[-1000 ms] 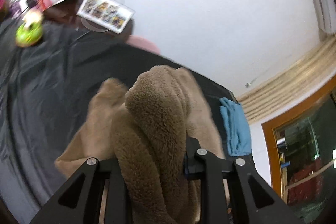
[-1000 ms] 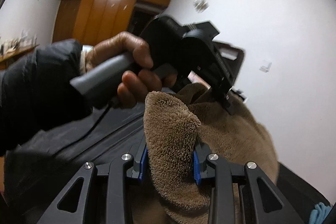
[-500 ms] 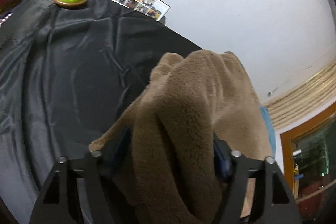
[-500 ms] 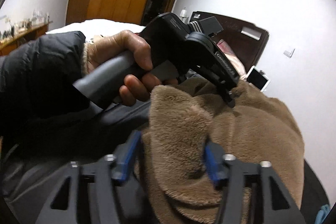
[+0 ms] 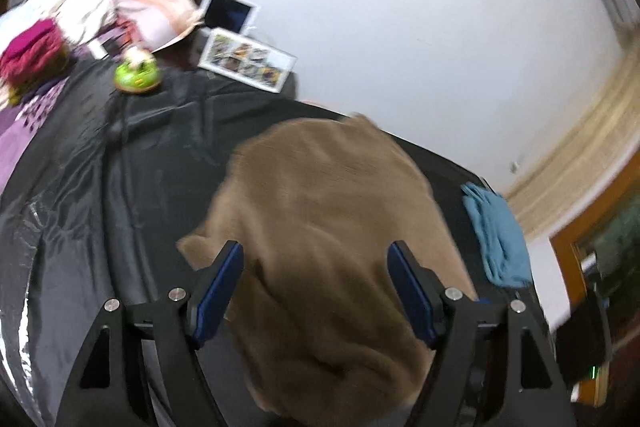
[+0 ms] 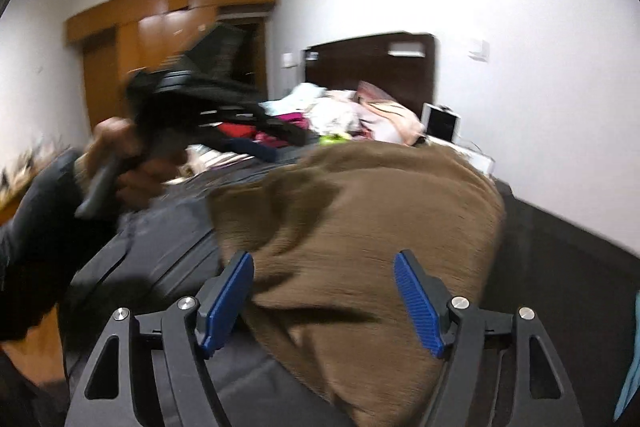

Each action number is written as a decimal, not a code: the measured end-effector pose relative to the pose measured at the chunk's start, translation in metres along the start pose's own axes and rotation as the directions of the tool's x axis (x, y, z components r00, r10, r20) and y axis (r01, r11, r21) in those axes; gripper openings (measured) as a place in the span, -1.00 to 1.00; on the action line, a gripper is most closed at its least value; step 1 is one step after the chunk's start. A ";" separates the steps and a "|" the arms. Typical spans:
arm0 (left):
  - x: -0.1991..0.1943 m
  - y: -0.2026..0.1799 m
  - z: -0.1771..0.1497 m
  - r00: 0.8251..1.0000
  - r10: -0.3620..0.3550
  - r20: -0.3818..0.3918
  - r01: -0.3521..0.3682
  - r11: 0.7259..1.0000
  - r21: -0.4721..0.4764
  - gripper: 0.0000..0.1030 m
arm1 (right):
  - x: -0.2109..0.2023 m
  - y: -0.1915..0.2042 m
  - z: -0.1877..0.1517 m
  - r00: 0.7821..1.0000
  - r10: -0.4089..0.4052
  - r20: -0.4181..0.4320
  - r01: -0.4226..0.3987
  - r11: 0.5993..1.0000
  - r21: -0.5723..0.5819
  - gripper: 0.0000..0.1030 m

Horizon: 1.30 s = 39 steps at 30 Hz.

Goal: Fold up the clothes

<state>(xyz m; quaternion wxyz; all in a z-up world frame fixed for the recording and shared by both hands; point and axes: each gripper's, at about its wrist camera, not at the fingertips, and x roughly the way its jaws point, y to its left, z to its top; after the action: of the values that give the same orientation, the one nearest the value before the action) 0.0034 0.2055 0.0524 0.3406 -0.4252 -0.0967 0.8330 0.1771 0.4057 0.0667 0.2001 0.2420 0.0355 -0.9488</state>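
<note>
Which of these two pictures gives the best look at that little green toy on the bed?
The left wrist view. There the green toy sits in the open on the black sheet, its whole rounded shape visible, though blurred. The right wrist view shows only a green sliver behind the brown fleece garment.

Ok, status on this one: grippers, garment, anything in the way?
Left gripper open, clear of cloth; right gripper opening, pads off. Brown fleece garment heaped on black sheet. Blue cloth alongside, not blocking.
</note>
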 end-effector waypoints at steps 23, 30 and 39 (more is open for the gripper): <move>0.027 -0.019 -0.098 0.983 0.140 -0.120 -0.124 0.984 0.127 0.58 | 0.029 -0.058 -0.034 0.933 -0.244 -0.263 0.232 0.970 -0.078 0.68; 0.029 0.000 -0.101 0.991 0.080 -0.111 -0.075 0.996 0.050 0.72 | 0.013 -0.051 -0.029 0.950 -0.199 -0.240 0.188 0.980 -0.068 0.69; 0.030 0.009 -0.104 0.995 0.052 -0.089 -0.052 0.999 0.003 0.80 | 0.030 -0.027 0.018 0.971 -0.188 -0.149 0.169 0.977 -0.130 0.72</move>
<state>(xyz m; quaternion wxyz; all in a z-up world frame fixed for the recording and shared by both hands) 0.0675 0.2043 -0.0356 0.3227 -0.4642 -0.0701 0.8219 0.1336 0.4167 0.0677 0.1241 0.3013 0.1286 -0.9366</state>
